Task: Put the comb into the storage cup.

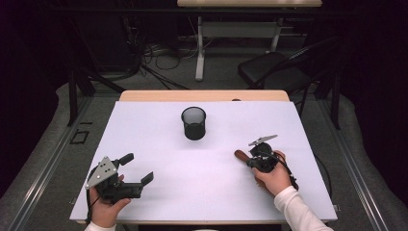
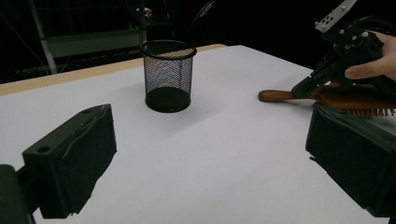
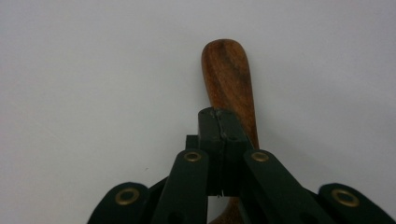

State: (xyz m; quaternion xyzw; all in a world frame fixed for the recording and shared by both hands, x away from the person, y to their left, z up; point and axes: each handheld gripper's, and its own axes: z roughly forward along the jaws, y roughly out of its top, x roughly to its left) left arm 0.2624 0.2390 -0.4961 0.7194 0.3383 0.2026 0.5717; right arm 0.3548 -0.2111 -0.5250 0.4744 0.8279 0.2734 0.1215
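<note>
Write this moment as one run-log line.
left gripper: open, idle | right gripper: shut over brown wooden hairbrush | black mesh cup: upright, empty

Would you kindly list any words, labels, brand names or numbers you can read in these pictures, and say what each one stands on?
None can be read.
Wooden hairbrush: plain wood grain, no lettering.
Black mesh cup: no label.
White table cover: blank.
Left gripper and right gripper: screws and brass rivets, no markings.
</note>
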